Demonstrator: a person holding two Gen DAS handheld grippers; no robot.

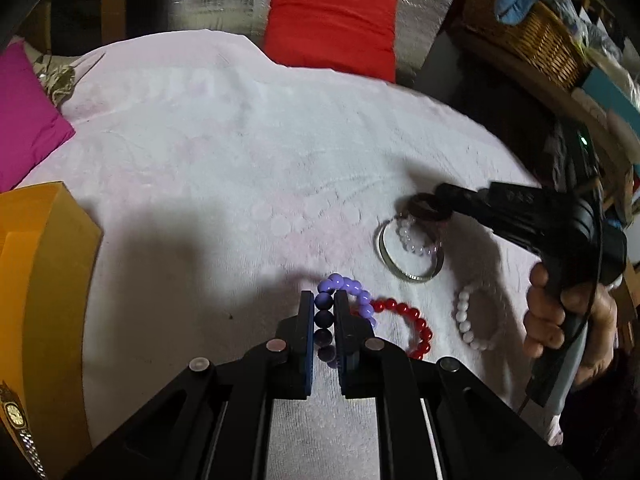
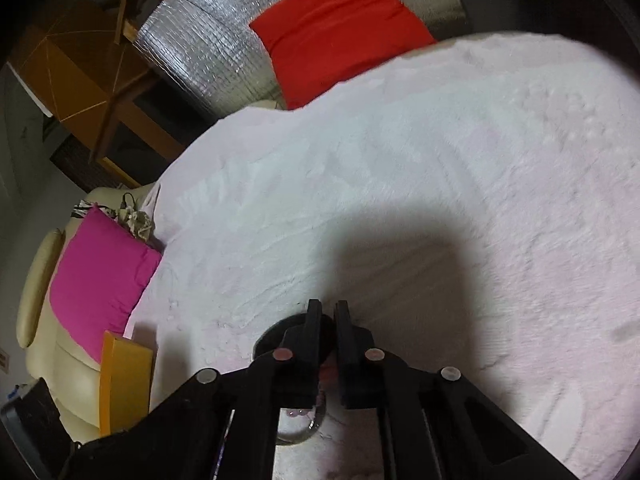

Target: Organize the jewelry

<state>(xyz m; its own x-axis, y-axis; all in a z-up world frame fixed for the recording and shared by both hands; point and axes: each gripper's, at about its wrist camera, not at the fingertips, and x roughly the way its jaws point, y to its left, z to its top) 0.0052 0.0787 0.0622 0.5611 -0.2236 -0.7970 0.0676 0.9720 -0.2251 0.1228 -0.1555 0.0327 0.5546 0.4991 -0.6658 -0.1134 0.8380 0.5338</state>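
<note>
Clamping down on a purple bead bracelet (image 1: pixel 344 300), the left tongs (image 1: pixel 324 304) have their pads pressed against its beads near the front edge of the bed (image 1: pixel 224 152), which is covered in a pale pink textured blanket. The right tongs (image 1: pixel 430 204), held by a hand (image 1: pixel 568 320) at the right side, are closed on a dark ring-shaped bracelet (image 1: pixel 422 206); in the right wrist view those tongs (image 2: pixel 328 312) stand nearly together with that dark bracelet (image 2: pixel 280 332) gripped between them. Just below that grip lie a silver bangle (image 1: pixel 408 252) and a strand of pale pink beads (image 1: pixel 416 240) resting inside its loop. A red bead bracelet (image 1: pixel 412 320) touches the purple one, and a white bead bracelet (image 1: pixel 468 320) lies just beside it toward the right edge. At the bed's left edge sits an orange box (image 1: pixel 44 280), with a gold wristwatch (image 1: pixel 16 428) lying on or in its near part; which one I cannot tell. Judging by this, the sorting is at an early stage: one watch appears put away, two bracelets are in hand, and four pieces remain loose on the blanket, presumably bound for that box.
</note>
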